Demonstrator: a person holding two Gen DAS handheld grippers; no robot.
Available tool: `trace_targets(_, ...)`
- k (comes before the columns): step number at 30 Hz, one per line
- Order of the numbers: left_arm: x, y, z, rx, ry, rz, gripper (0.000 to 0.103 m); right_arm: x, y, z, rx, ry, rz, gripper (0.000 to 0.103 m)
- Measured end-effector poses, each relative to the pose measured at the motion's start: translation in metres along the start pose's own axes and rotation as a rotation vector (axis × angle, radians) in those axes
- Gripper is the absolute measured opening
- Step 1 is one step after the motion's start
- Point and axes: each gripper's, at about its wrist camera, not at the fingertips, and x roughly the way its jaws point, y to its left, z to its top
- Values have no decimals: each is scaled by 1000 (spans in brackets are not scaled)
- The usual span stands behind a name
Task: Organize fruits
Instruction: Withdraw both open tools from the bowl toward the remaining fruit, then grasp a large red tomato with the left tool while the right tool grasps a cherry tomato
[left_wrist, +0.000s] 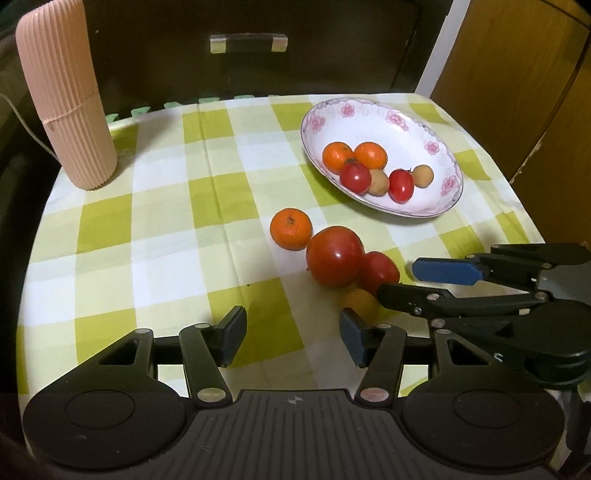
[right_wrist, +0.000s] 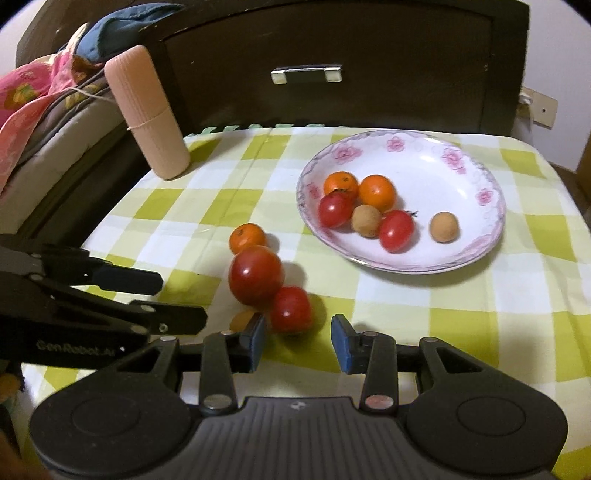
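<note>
1. 6 fruits are held in the plate (right_wrist: 480, 243); 1 orange (right_wrist: 246, 238), 2 tomatoes (right_wrist: 255, 275) and 1 small yellowish fruit (right_wrist: 242, 320) are left in a row on the tablecloth (right_wrist: 443, 314).
2. The left gripper (left_wrist: 291, 330) is seen parted and empty.
3. The right gripper (right_wrist: 298, 343) is spread narrowly near the tomatoes, nothing gripped.

Soft overhead light, glare spots on the large tomato (right_wrist: 256, 275); corners at ten o'clock darken (fisheye bending), right view slightly blurred.

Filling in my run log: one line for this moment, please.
left gripper: open, empty | right gripper: open, near small tomato | plate: six fruits | cloth: four loose
</note>
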Motion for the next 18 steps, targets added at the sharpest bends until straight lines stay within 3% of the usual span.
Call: trace_targets(18, 4, -1, 0, 11, 15, -13, 66, 25, -7, 9, 39, 12, 9, 36)
